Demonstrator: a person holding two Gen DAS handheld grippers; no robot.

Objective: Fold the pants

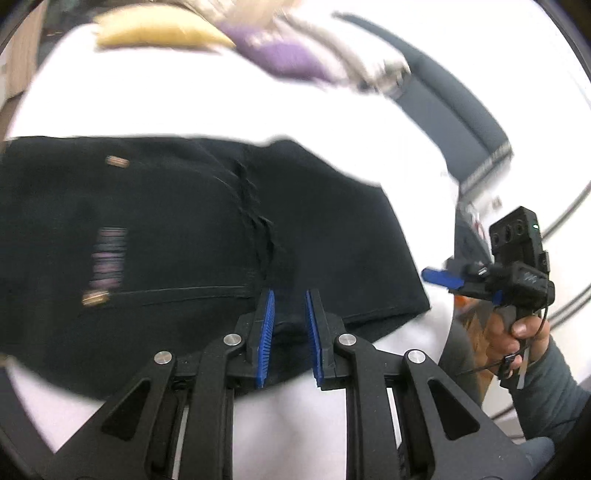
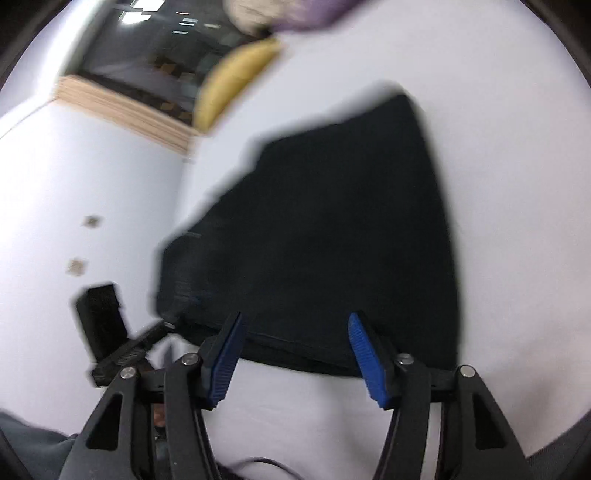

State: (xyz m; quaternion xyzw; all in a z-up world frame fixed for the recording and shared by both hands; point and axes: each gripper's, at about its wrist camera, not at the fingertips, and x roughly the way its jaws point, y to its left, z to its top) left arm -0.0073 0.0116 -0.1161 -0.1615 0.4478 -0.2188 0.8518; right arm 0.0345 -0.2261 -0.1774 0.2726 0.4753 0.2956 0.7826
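Pants (image 1: 184, 240) — black, folded — lie flat on my white counter (image 1: 184, 92). My left gripper (image 1: 290, 325) has its jaws nearly closed over the near hem, a bit of dark cloth between the blue pads. My right gripper (image 2: 295, 350) stands with jaws wide apart at the near edge, pads off the cloth — gripping nothing.

I see black pants (image 1: 184, 229) on the white table (image 1: 147, 99), blue pads (image 2: 365, 354), a yellow cloth (image 1: 159, 33).
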